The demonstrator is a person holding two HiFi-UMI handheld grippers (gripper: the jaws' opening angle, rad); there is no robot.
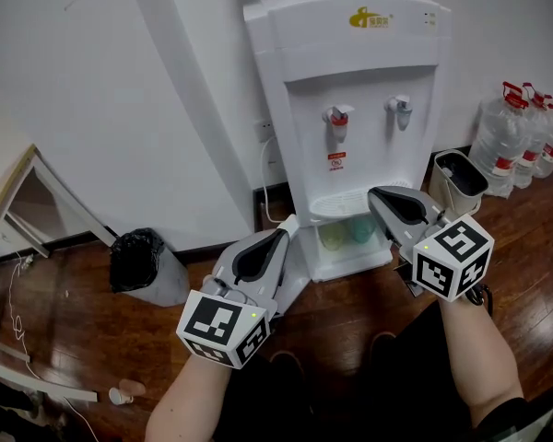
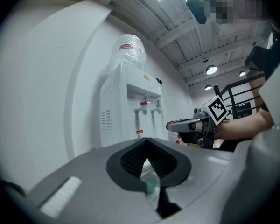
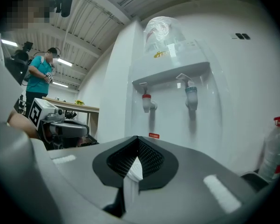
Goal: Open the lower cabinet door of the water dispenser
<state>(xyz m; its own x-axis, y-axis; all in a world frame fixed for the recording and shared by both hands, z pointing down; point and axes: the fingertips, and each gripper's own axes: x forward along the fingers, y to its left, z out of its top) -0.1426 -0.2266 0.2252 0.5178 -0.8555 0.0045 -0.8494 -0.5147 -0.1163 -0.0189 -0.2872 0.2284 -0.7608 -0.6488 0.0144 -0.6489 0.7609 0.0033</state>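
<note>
- One wood floor [image 1: 74, 320] carries everything. The dispenser [image 1: 350, 109] stands upright at its far edge, back against the white wall [image 1: 120, 81]. Water bottles [image 1: 525, 132] line the same wall to its right, and a black bag [image 1: 138, 258] sits to its left.
- Cabinet [image 1: 347, 247]: this is the dispenser's lowest part, under the two taps [image 1: 337, 118] and the drip ledge [image 1: 336, 205], right down at the floor. I cannot tell whether its door is a clear one that is shut or is already swung aside, and no handle can be made out. I judge the step in hand to be the approach, with both tools brought level with the cabinet and nothing gripped yet.
- Left tool [image 1: 288, 226]: it is held level, with its tip just beside the cabinet's left edge. Whether it touches cannot be told. Its jaws stand slightly apart with nothing between them. The next move probably falls to this tool: find the door's free edge or handle, close on it or hook behind it, then pull outward along the hinge's arc and not straight back.
- Right tool [image 1: 375, 194]: it is held level, with its tip near the cabinet's upper right corner, by the ledge. Its jaws are together and empty. It could steady the dispenser if the door sticks.
- Cups [image 1: 333, 237]: two of them, one greenish and one teal, stand side by side inside the cabinet.
</note>
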